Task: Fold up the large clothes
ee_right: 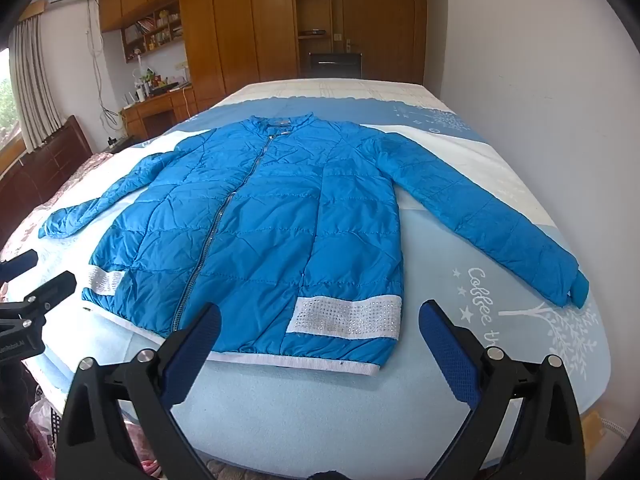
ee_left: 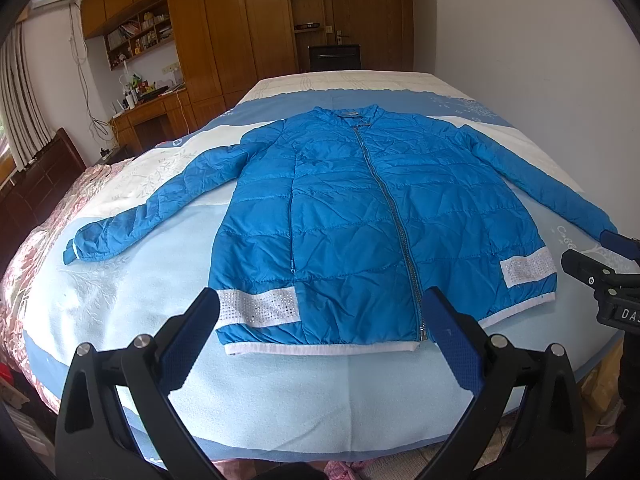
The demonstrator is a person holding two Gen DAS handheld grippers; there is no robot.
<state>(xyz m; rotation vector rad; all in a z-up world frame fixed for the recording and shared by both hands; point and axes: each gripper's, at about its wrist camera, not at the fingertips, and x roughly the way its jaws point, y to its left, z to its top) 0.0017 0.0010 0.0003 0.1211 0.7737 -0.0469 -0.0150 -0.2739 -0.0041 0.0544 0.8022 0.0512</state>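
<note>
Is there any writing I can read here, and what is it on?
"Coffee" in white script, then "th..." cut off: on the blanket, right of the jacket.
"DA..." cut off: on the right gripper.
Label on the left gripper: too blurred.
Tag in the jacket's collar: too small.

Left gripper: two black plastic arms, triangular cut-outs, silver round pivot pins on top, blue dimpled pads on inner faces. Right gripper: same build, black arms, silver pins, blue textured pads. White lettering, partly cut off, on black housing at frame edge.
</note>
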